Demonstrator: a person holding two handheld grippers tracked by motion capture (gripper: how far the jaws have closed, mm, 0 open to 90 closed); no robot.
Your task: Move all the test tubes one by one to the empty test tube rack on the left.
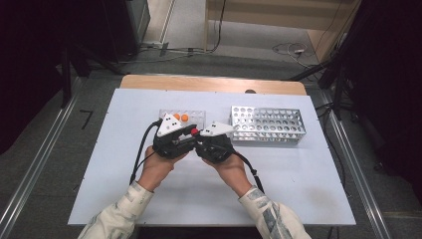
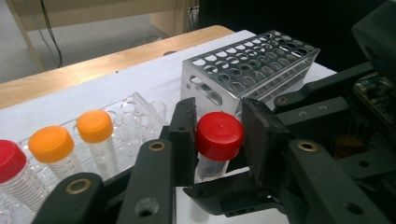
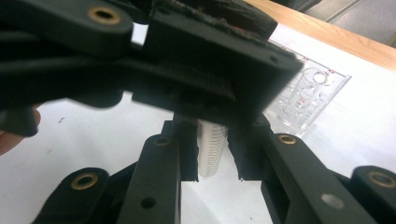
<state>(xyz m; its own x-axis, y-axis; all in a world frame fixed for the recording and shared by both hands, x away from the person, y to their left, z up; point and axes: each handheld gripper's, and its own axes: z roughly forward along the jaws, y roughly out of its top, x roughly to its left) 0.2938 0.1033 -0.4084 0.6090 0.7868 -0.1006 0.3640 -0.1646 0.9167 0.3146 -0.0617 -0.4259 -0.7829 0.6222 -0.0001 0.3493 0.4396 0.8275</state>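
A clear tube with a red cap [image 2: 219, 137] is held up between both grippers at the middle of the table. My left gripper [image 2: 219, 122] is shut on the cap, a pad against each side. My right gripper [image 3: 214, 135] is shut on the tube's graduated body [image 3: 212, 156] just below, with the left gripper's black frame crossing above it. In the high view the two grippers, left [image 1: 188, 135] and right [image 1: 200, 138], meet tip to tip at the red cap [image 1: 194, 131], in front of a clear plastic rack [image 1: 196, 115].
The clear rack [image 2: 140, 109] holds two orange-capped tubes [image 2: 95, 127] and a red-capped one [image 2: 9, 161]. A perforated metal rack [image 1: 268, 124] stands to its right on the white table [image 1: 298, 169]. The table's wooden far edge [image 1: 214, 83] lies behind.
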